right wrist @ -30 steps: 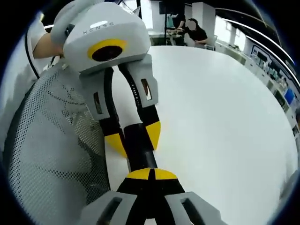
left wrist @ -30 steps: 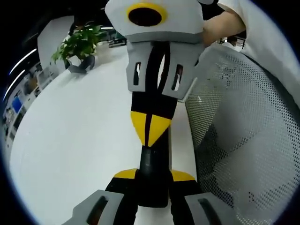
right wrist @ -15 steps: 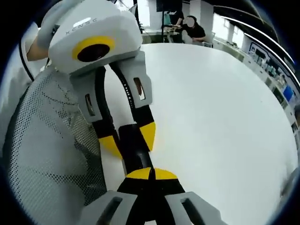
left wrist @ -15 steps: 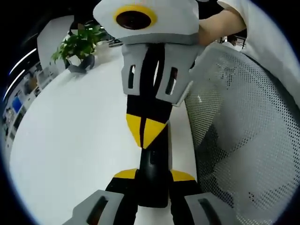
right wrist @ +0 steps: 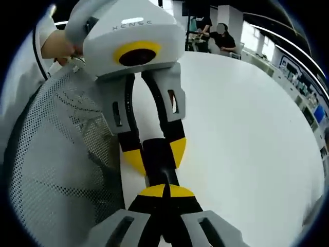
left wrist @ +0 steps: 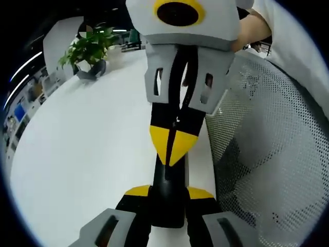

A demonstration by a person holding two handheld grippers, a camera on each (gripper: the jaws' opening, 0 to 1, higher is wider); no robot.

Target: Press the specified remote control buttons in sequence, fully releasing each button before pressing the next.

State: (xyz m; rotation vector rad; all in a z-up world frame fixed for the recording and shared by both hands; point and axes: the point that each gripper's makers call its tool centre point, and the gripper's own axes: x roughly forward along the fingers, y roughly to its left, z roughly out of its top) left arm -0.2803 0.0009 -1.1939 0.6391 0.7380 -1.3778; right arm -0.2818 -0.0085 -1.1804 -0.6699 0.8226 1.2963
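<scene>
Black and slim, the remote control (left wrist: 168,200) is clamped at one end between the yellow-tipped jaws of the left gripper (left wrist: 168,191), above the white desk (left wrist: 87,149) near its edge; the right gripper (left wrist: 172,146), jaws closed together, sets its yellow tips on the remote's top face; a white mesh chair back (left wrist: 267,154) stands just beside that edge; a potted plant (left wrist: 88,51) sits at the desk's far side.

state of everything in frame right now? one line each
Left gripper: shut on the remote, holding one end.
Right gripper: shut, tips together on top of the remote.
Remote: black, held over the table edge.
Table: white, bare surface.
Plant: upright at far edge.
Mesh chair: beside the table.
</scene>
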